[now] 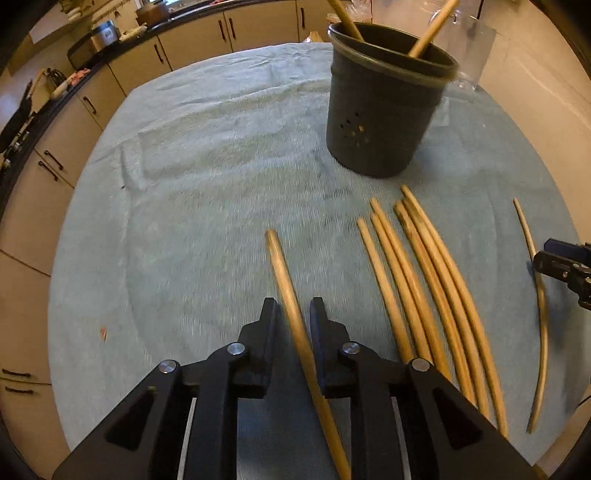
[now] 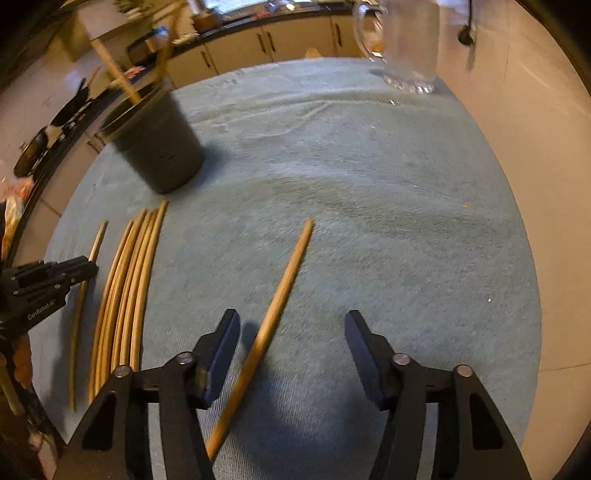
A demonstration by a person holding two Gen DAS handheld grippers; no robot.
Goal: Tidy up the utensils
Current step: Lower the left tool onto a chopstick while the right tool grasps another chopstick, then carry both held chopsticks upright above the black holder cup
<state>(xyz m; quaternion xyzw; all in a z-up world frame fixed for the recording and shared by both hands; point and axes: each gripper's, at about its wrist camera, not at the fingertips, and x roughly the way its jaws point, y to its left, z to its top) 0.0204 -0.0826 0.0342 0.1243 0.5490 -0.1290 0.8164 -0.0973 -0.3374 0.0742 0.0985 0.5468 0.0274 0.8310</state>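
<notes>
Between the fingers of the left tongs (image 1: 293,310): left stick (image 1: 286,280), flat on the towel (image 1: 203,166), tip pointing away. Tongs only slightly parted, a thin gap showing on each side of the wood, so not gripping.

Just beside, to the right: bundle (image 1: 417,266) of five sticks, side by side and touching, tips toward the cup (image 1: 384,122).

Farther right, apart from the bundle: right stick (image 2: 284,280), lying slanted on the towel. Passes between the fingers of the right tongs (image 2: 291,321), nearer the left finger. Tongs open wide, touching nothing.

Beyond the bundle: dark cup with small holes in its wall, upright on the towel, holding two sticks (image 1: 432,29) that lean against its rim.

At the far edge of the towel-covered table: clear glass jug (image 2: 406,44). Behind everything: kitchen cabinets (image 1: 258,26) with dark handles.
</notes>
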